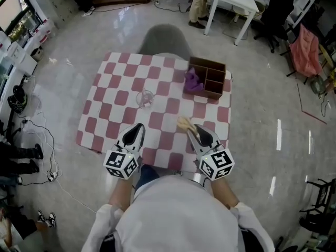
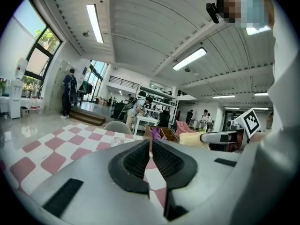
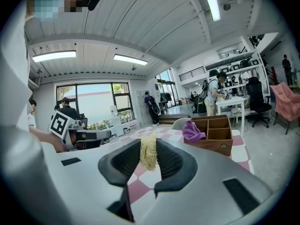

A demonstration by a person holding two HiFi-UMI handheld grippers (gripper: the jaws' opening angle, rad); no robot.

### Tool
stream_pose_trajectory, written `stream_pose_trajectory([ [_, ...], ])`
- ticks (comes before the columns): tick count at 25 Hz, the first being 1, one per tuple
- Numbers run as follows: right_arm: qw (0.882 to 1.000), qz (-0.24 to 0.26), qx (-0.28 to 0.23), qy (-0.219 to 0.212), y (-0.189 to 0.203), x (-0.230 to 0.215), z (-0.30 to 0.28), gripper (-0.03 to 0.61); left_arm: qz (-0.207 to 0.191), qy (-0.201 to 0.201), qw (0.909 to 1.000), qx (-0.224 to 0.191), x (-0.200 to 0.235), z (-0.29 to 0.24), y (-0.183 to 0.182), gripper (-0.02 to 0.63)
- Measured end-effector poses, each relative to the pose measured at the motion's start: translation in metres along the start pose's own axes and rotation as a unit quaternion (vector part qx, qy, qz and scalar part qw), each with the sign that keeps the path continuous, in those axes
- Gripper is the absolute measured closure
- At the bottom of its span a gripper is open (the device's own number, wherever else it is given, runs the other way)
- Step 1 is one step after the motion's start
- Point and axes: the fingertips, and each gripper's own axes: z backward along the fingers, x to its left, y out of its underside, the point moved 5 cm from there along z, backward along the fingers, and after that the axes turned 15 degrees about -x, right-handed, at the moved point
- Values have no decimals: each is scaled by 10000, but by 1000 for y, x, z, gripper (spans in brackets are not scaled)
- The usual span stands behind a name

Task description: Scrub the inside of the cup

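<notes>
A clear glass cup [image 1: 145, 98] stands upright near the middle of the red-and-white checked table [image 1: 113, 96]; in the left gripper view the cup [image 2: 116, 142] shows ahead, just left of the jaws. My left gripper [image 1: 139, 126] hovers over the table's near edge, short of the cup, its jaws shut with nothing between them [image 2: 150, 146]. My right gripper [image 1: 191, 129] is beside it, to the right, shut on a pale yellow fibrous scrubber [image 1: 184, 123]. The scrubber [image 3: 149, 154] sticks up between the right gripper's pads [image 3: 169, 161].
A wooden compartment box [image 1: 212, 77] with a purple cloth [image 1: 192, 82] in it sits at the table's far right. A grey chair [image 1: 164, 40] stands behind the table. Further back are a white table [image 1: 231, 4] and people; cables lie on the floor at the left.
</notes>
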Motion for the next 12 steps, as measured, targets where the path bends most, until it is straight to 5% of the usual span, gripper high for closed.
stream_pose_trajectory([
  [12,10000,16,-48,46,8,26,-69,468,-103,431,9986,294,58,-19,-4,569],
])
